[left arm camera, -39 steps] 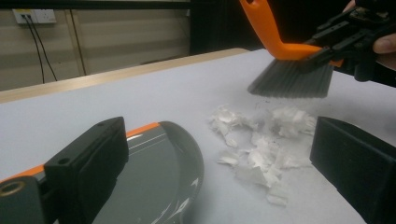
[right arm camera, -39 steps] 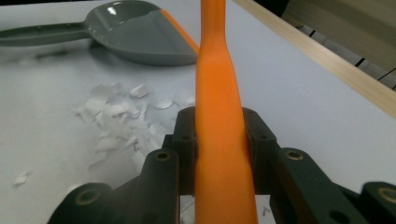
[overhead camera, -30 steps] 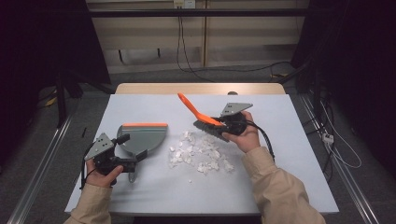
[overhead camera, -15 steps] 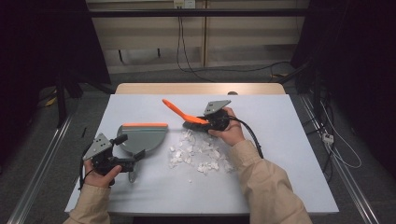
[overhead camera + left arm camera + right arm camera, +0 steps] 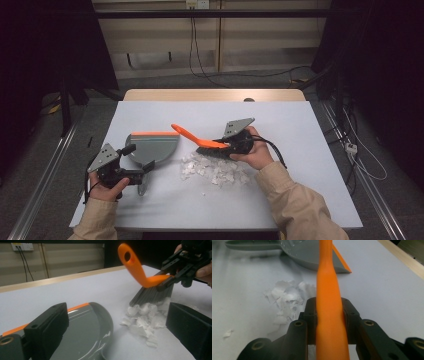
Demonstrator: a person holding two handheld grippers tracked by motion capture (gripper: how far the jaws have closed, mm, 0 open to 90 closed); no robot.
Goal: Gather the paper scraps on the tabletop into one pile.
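Observation:
A brush with an orange handle (image 5: 192, 137) and dark bristles (image 5: 152, 293) is clamped in my right gripper (image 5: 220, 146), which is shut on the handle (image 5: 329, 302). The bristles rest on the far edge of a pile of torn white paper scraps (image 5: 215, 170). Left of the pile a grey dustpan (image 5: 152, 147) with an orange lip lies flat on the table. My left gripper (image 5: 142, 172) sits at the dustpan's handle end. Its jaws stand wide apart over the pan (image 5: 85, 327) and press on nothing.
The white table (image 5: 300, 190) has bare room to the right and at the back. A wooden strip runs along its far edge. A few stray scraps (image 5: 227, 333) lie apart from the pile. Cables hang by the wall behind.
My right gripper has carried the brush left and down, from above the table's far right onto the far side of the scrap pile. The left gripper and dustpan have stayed put.

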